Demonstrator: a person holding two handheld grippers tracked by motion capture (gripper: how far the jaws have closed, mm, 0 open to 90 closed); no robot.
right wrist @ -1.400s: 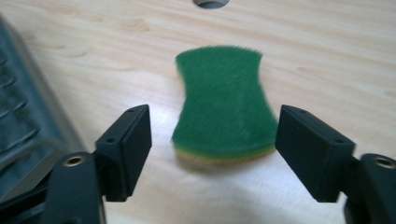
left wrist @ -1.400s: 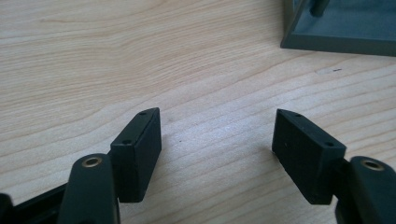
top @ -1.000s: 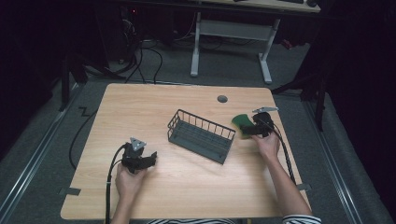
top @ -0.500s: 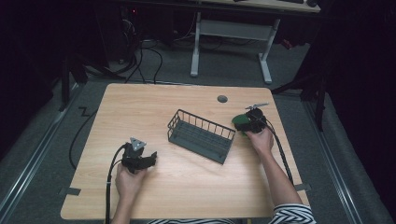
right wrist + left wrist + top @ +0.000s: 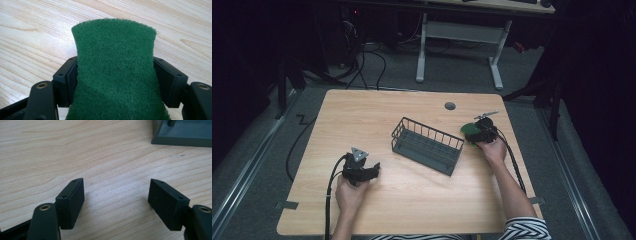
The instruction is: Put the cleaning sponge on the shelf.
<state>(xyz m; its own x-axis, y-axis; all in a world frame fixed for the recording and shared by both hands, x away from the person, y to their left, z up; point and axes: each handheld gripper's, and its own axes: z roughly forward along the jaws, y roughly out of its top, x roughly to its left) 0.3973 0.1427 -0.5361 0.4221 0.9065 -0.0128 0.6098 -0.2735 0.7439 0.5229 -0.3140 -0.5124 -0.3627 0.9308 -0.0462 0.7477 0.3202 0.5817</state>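
A light wooden counter [image 5: 412, 115] carries a dark wire basket [image 5: 427, 145] set at a slant near its middle; the basket looks empty from the high view, though its floor is dim; a small round grey cap [image 5: 450, 106] sits in the counter's far edge, apart from everything else. Beyond the counter a white-legged desk [image 5: 459, 37] stands on grey carpet, with black cables [image 5: 362, 65] trailing on the floor at the far left; strips of tape [image 5: 286, 204] lie on the floor by the counter's near corners.

The left gripper [image 5: 373, 170] rests on the counter at the near left, held in the person's left hand [image 5: 349, 192], well apart from the basket; in the left gripper view its jaws stand wide with bare wood between them, and a corner of the basket [image 5: 183, 132] shows at the far right; nothing lies between this gripper and the basket.

The right gripper [image 5: 473, 134] sits just right of the basket's right end, held by the right hand [image 5: 493, 149]; its jaws are closed on a green scouring pad [image 5: 116, 70], which bows upward between them; in the high view the pad [image 5: 469, 130] is just beside the basket's rim, outside it. No writing can be read anywhere.
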